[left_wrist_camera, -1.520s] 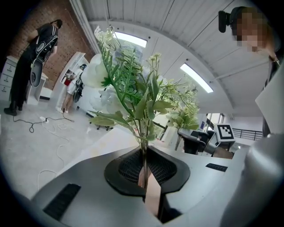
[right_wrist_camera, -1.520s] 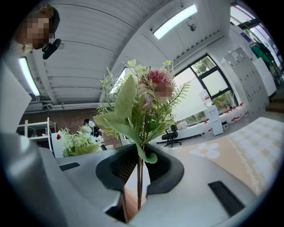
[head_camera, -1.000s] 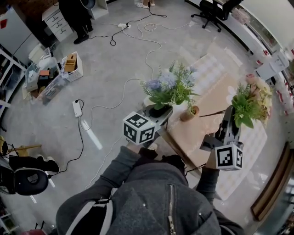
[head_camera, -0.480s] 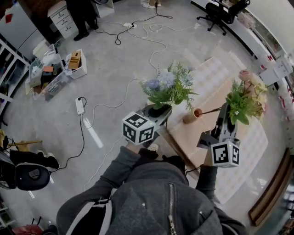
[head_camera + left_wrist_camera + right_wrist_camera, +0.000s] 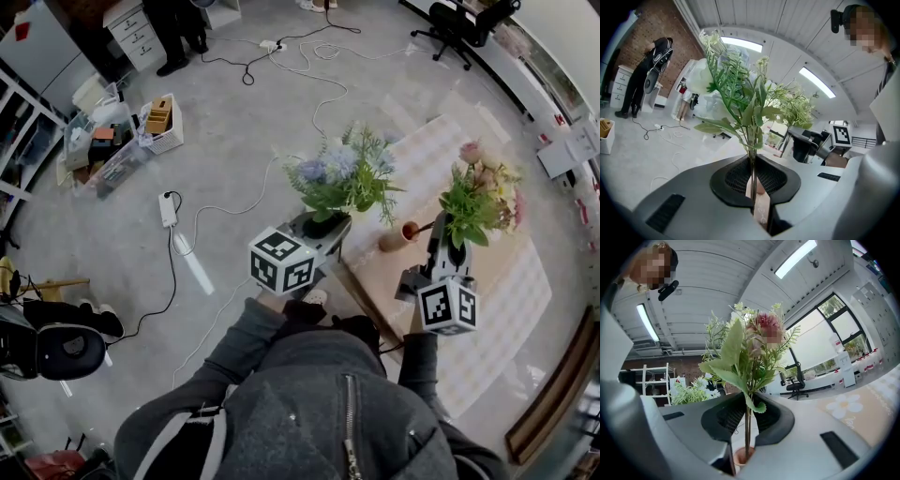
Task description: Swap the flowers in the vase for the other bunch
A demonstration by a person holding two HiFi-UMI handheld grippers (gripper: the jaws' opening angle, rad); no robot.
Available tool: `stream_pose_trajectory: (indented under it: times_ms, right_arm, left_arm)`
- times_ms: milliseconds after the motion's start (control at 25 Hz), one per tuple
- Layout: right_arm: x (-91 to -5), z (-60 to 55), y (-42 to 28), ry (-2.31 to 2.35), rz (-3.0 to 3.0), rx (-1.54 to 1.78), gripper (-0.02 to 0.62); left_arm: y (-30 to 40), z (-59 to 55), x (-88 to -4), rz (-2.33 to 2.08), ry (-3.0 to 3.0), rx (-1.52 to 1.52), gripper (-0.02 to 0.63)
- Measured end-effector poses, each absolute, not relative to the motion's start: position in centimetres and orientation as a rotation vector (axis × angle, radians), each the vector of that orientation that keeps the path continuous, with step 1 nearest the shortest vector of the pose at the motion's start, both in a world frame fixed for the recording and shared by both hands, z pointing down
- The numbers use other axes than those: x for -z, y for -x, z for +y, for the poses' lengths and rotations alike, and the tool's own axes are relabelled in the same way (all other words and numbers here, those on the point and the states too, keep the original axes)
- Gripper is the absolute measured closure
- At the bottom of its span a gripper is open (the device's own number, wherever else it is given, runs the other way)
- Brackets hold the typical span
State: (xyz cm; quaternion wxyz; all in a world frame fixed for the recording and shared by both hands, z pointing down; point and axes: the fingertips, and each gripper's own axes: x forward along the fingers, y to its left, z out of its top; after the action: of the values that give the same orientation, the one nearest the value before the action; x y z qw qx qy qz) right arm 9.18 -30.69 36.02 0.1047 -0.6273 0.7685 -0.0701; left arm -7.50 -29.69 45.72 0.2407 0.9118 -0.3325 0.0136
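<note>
Two bunches pinched: blue bunch (image 5: 342, 178) in left claw (image 5: 323, 225); pink bunch (image 5: 478, 192) in right claw (image 5: 455, 253), now lower, nearer vase (image 5: 396, 236).

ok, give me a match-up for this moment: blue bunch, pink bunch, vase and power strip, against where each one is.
Things:
1. blue bunch
2. pink bunch
3. vase
4. power strip

Places:
A. on the floor
B. clamped in the right tongs
C. on the table
D. clamped in the left tongs

Pairs: 1-D, 2-B, 3-C, 4-A.
</note>
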Motion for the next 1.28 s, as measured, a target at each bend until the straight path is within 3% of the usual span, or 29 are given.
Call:
stream_pose_trajectory:
  times_ms: [1280]
  right_arm:
    - [-42.0,-29.9,-6.1,1.909,2.383,0.263,0.549]
  left_arm:
    - [9.2,-28.5,-47.4,-0.959,-2.446,-0.064,0.574]
